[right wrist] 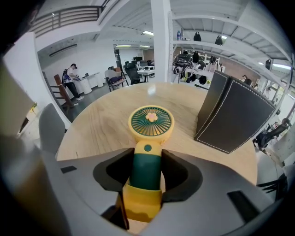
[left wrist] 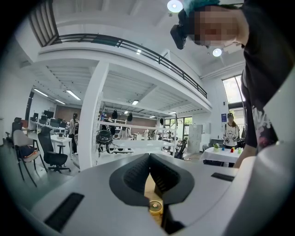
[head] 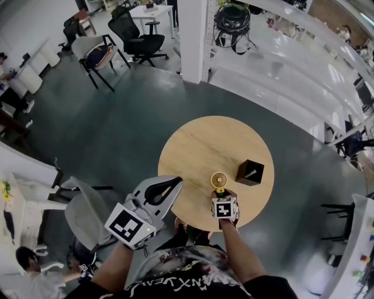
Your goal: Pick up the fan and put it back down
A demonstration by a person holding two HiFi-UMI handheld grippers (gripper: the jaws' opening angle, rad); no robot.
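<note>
I read this as an open-plan office: swivel chairs (head: 137,35) at 11 o'clock, desk (head: 149,10) and pillar (head: 194,38) at 12, mezzanine railing (left wrist: 124,44) overhead.

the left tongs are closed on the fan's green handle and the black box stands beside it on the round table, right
No: the right tongs are closed on the green handle of the fan, as the right gripper view shows. The black box stands beside it on the round table.

The round surface (head: 193,146) is open across its far and left parts, free for a pass. Toward the right edge a black box (head: 250,172) stands near the fan (head: 218,178), a narrow gap between them. The left claw (head: 175,185) overhangs the near-left edge
</note>
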